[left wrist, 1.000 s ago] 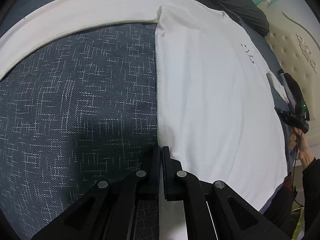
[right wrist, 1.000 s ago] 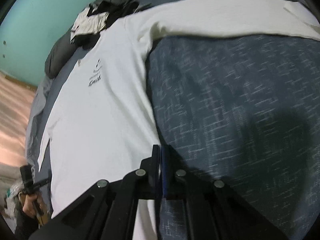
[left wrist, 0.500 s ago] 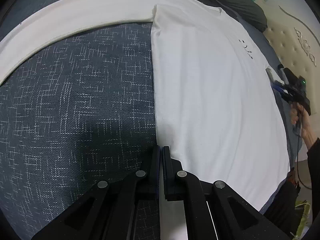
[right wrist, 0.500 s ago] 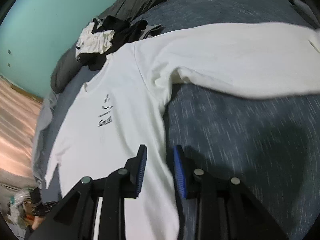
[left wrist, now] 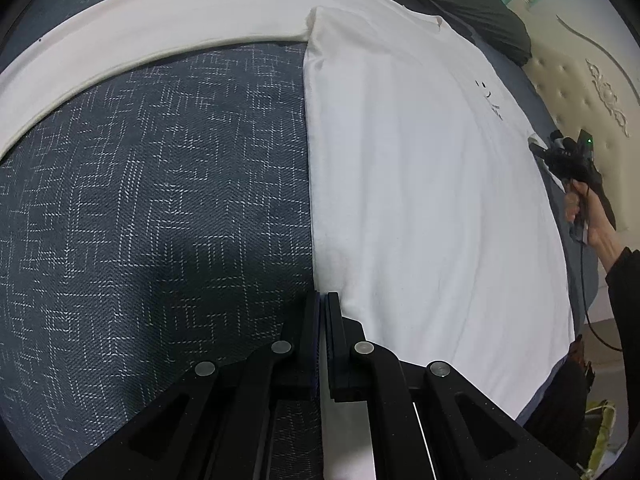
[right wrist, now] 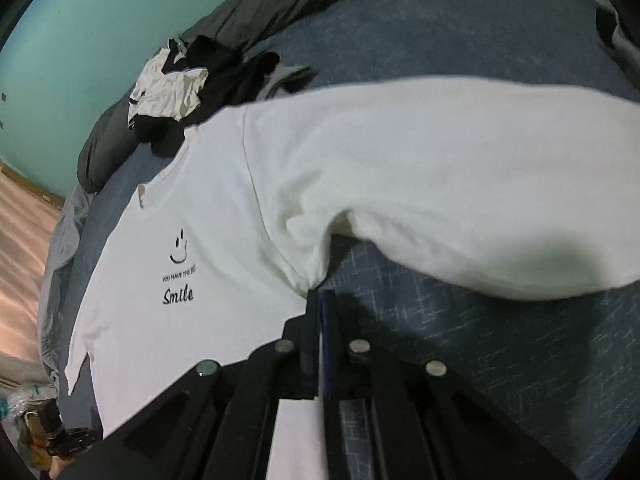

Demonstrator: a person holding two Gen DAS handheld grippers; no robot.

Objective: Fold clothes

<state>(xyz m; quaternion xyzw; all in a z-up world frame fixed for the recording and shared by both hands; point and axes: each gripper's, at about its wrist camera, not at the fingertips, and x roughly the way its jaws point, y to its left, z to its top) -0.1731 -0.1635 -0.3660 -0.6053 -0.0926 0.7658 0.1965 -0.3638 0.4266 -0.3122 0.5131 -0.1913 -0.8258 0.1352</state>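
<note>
Soft white long-sleeved shirt (right wrist: 208, 208) flat on woven blue bedspread (left wrist: 160, 200) — both grippers' fingers pinched on its side edge.

Your white long-sleeve shirt (right wrist: 208, 248) lies flat, face up, on the dark blue bed (left wrist: 160, 200). It shows a smiley and "Smile". One sleeve (left wrist: 160, 20) stretches straight out sideways.

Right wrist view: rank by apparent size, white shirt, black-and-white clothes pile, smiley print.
1. white shirt, fills most of the frame
2. clothes pile, farther off, so its true size is unsure
3. smiley print, smallest
</note>
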